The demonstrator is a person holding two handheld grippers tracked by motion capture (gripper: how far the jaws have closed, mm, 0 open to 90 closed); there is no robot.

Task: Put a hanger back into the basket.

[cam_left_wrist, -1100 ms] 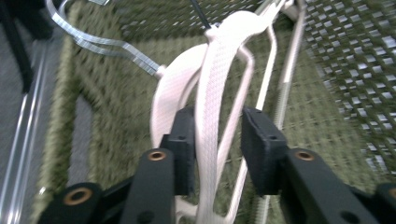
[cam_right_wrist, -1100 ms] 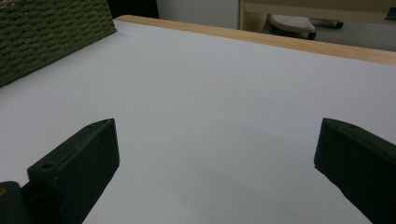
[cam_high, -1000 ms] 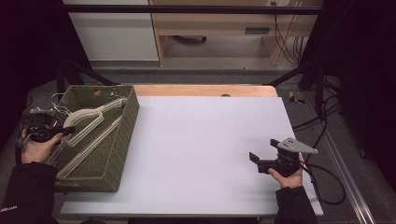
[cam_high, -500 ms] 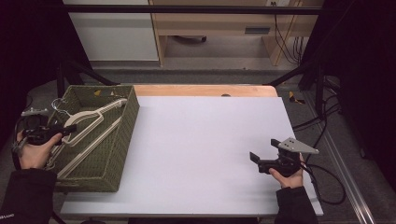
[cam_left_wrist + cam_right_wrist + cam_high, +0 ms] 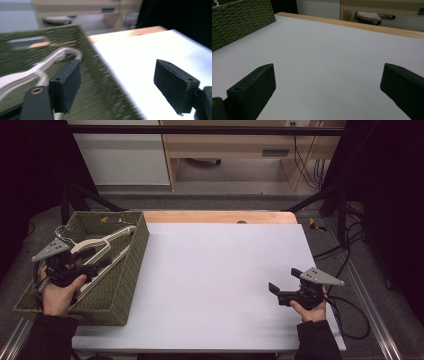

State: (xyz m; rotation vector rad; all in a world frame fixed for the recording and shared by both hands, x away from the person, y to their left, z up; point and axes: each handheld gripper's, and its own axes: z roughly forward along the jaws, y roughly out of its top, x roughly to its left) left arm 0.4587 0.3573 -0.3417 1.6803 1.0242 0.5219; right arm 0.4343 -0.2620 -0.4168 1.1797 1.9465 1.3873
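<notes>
hangers (image 5: 100, 242) in basket, leaning on its far-right rim | table (image 5: 220, 270): wide white top bare between basket and right gripper | basket (image 5: 125, 285) at left edge | left gripper (image 5: 95, 267) over basket, jaws just opening, nothing between | right gripper (image 5: 282, 287) near right edge, jaws wide, empty

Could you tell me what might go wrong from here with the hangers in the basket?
The left gripper, whose jaws have just been opening with nothing between them, hangs over the hangers; closing blindly could catch several at once. Their hooks look tangled, so lifting one may drag others or tip the basket.
</notes>
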